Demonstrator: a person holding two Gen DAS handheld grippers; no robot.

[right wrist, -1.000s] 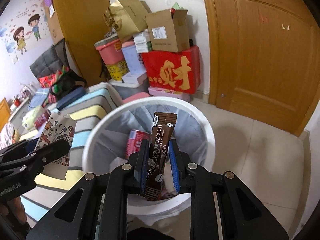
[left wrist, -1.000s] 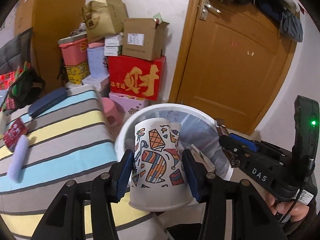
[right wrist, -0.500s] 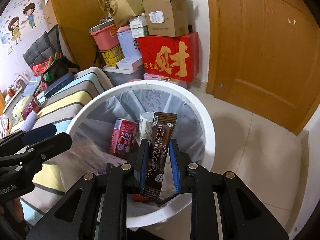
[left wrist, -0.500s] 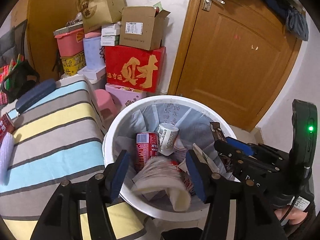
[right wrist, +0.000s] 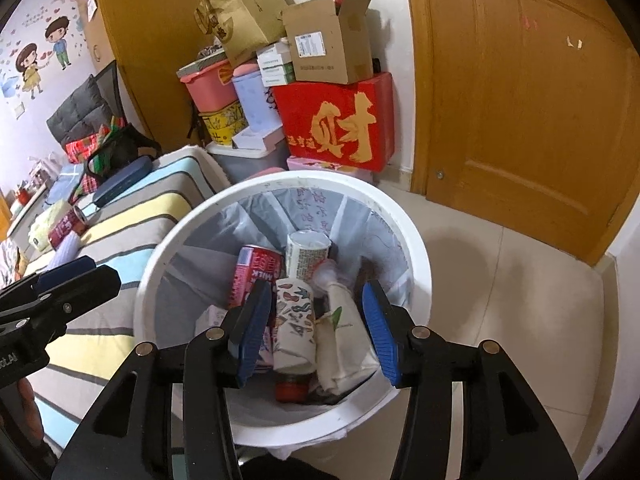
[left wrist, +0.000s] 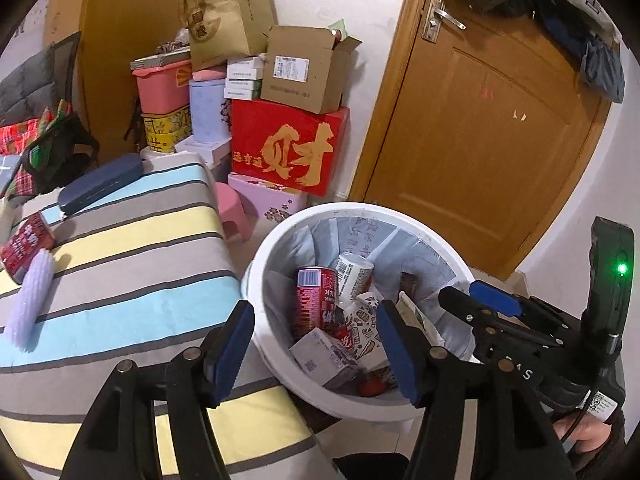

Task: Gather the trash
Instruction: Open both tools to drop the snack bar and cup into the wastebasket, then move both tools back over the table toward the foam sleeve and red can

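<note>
Both tools, the left tool [left wrist: 316,350] and right tool [right wrist: 316,330], hang over the white round plastic bin [right wrist: 416,248], jaws opening and empty, while the red drink can [left wrist: 26,242] on the striped bed [left wrist: 132,248] lies beyond the bin's left rim, nearer the left tool.

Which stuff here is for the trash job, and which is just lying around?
For the job: white trash bin, red milk can, patterned paper cup, both opening, empty grippers, left gripper, right gripper.

Just lying around: red box with gold writing, cardboard box, pink stool, wooden door.
</note>
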